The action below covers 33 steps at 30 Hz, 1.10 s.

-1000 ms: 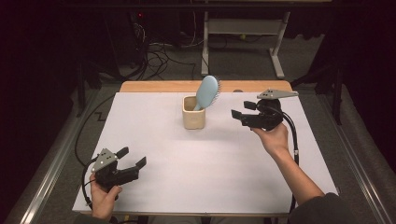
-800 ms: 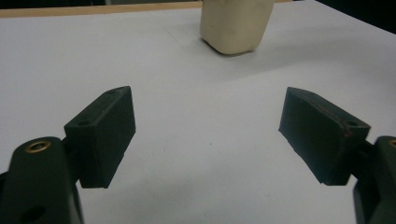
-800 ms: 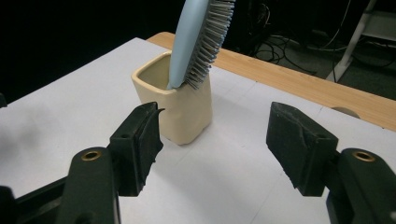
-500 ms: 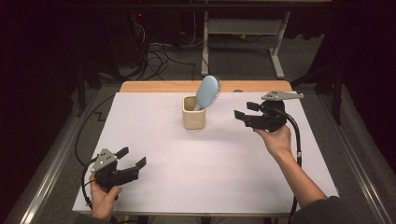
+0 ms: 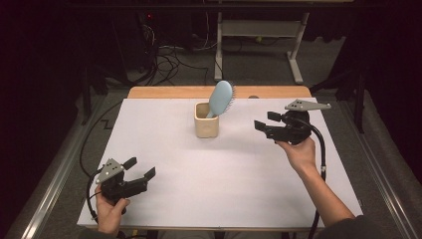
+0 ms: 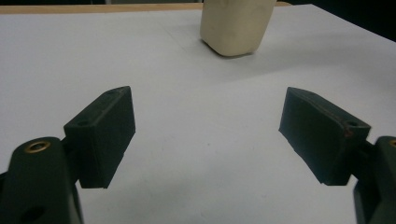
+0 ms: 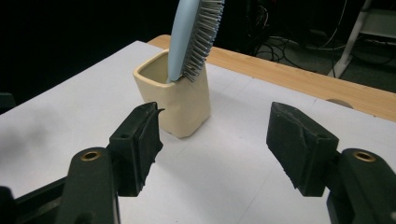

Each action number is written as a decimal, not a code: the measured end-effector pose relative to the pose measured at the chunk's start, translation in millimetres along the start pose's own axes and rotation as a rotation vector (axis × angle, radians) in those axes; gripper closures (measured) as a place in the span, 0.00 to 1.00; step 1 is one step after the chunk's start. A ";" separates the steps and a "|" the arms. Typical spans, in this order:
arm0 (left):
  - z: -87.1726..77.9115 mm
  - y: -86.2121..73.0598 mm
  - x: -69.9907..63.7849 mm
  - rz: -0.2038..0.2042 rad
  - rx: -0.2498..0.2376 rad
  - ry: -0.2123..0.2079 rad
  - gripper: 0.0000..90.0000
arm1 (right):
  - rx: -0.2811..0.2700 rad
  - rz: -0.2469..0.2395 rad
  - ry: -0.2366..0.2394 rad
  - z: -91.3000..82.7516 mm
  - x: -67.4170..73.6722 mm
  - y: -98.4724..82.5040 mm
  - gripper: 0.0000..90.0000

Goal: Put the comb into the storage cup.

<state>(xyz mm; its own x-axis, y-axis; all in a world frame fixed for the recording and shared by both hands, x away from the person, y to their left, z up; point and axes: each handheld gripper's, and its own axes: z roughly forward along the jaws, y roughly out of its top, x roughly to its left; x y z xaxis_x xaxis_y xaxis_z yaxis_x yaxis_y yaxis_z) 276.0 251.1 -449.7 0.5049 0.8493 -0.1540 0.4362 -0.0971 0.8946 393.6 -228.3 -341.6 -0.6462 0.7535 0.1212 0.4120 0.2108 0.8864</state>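
A cream square cup (image 5: 206, 121) (image 7: 180, 98) (image 6: 236, 25) stands at the back middle of the white table. A light blue hairbrush (image 5: 220, 98) (image 7: 194, 35) rests in it handle down, its head leaning out to the right. To the right of the cup and above the table, my right gripper (image 5: 262, 121) (image 7: 215, 140) is open with nothing between its jaws and faces the cup. Near the front left corner my left gripper (image 5: 140, 168) (image 6: 208, 135) rests low, open and empty, pointing towards the cup.
A white sheet (image 5: 219, 184) covers the table, with a wooden strip (image 5: 169, 92) along its far edge. Cables (image 5: 169, 55) and a metal stand (image 5: 259, 35) sit on the dark floor behind. Metal rails (image 5: 54, 174) run along both sides.
My right gripper has drifted slightly right and away from the cup. The left gripper, cup and hairbrush have kept still.
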 end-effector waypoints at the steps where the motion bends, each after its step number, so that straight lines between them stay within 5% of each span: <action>1: 0.4 0.0 0.2 -0.002 0.002 0.000 0.21 | -0.003 -0.001 0.001 -1.5 0.1 -0.4 0.40; 33: 2.4 -0.3 0.5 -0.006 0.009 -0.001 0.22 | -0.014 0.016 -0.018 -23.2 -9.4 -19.2 0.40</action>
<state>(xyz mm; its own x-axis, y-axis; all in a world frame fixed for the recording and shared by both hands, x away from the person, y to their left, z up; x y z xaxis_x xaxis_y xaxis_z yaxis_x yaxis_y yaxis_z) 278.0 250.3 -451.1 0.5031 0.8492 -0.1603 0.4462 -0.0965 0.8897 376.9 -253.9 -349.4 -0.6278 0.7678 0.1276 0.4131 0.1897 0.8907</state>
